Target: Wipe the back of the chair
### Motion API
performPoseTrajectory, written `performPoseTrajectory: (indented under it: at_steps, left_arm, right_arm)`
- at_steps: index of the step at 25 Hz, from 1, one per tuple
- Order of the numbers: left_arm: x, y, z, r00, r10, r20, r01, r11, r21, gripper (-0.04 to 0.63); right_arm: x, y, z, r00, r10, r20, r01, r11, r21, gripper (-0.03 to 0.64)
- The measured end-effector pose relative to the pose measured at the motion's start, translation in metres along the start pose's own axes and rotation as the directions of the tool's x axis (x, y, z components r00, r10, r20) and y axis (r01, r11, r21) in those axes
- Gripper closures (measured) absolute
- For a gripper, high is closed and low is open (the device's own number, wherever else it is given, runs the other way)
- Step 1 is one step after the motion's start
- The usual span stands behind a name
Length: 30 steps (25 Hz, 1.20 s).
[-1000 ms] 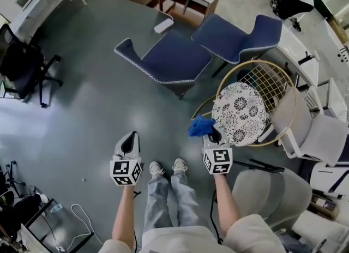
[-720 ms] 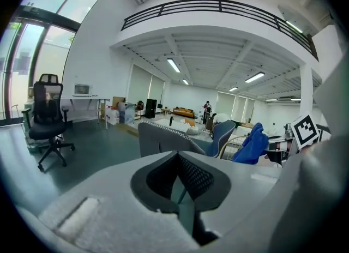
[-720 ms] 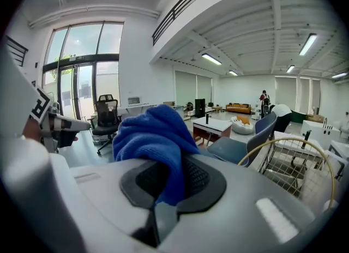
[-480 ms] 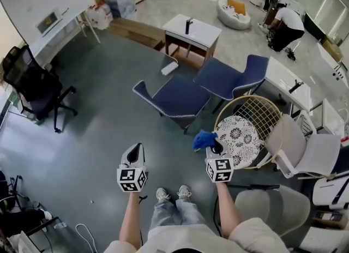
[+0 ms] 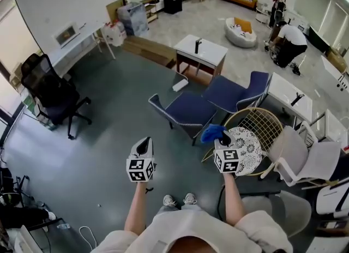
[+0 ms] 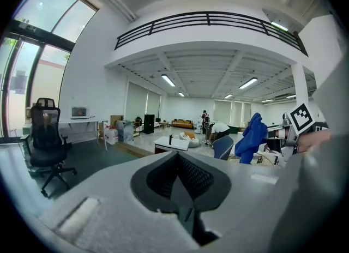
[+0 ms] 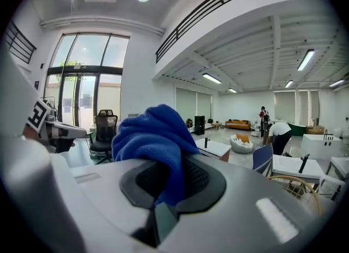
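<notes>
— Chair first: which one is meant, and where does it lie from the grippers?

— My guess is the round wire chair [image 5: 272, 116], since it is the nearest. The task does not say, and two blue lounge chairs [image 5: 187, 110] stand farther ahead. The wire chair sits just to the right of the right gripper [image 5: 223, 137] and a little beyond it.

— And the back itself?

— Its wire back [image 5: 259, 125] rises on the far right side of the patterned cushion [image 5: 246, 147], so the seat lies between that gripper and the mesh. In the right gripper view only a bit of the rim shows, low at the right edge.

— Who has the wiper?

— The right gripper does. Its jaws are clamped on a blue cloth [image 7: 155, 137], which bunches up above the pads. The left gripper [image 5: 144, 147] has its jaws together with nothing between them. It hangs well apart from the chair, on the other side of the person's body.

— So the move?

— I would give it to the right hand. It should swing right and forward past the cushion, cloth leading, until the cloth meets the mesh. Nothing touches the chair yet.
</notes>
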<state>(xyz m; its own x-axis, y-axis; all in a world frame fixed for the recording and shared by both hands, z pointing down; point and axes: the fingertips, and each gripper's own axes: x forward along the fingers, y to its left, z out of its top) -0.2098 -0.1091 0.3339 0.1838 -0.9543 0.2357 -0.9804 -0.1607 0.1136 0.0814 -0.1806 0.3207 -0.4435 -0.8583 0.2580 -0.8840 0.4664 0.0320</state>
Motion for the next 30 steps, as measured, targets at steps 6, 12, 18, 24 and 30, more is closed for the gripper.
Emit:
performPoseTrajectory:
  at_steps: [6,12,18,24,30]
  left_arm:
    - [-0.008,-0.005,0.033,0.999,-0.015,0.033,0.015,1.000,0.008,0.594]
    - [-0.019,-0.004,0.053,0.998,-0.019,0.065,0.017,0.999,0.031,0.594]
    - [-0.028,0.000,0.051,0.998,-0.011,0.068,0.009,1.000,0.029,0.594]
    - [-0.034,0.005,0.047,0.998,-0.006,0.060,0.005,1.000,0.019,0.594]
    - [-0.032,0.002,0.045,0.998,-0.020,0.054,0.019,1.000,0.020,0.594]
  right_arm:
    - [-0.013,0.009,0.020,1.000,0.008,0.013,-0.008,1.000,-0.003,0.575]
    - [-0.021,0.018,0.024,1.000,0.007,0.024,-0.007,1.000,-0.023,0.575]
    - [-0.027,0.015,0.023,1.000,-0.007,0.029,0.007,1.000,-0.017,0.577]
    - [-0.031,0.025,0.019,1.000,0.002,0.015,-0.001,1.000,-0.020,0.577]
    - [-0.035,0.026,0.017,1.000,-0.008,0.008,0.008,1.000,-0.026,0.577]
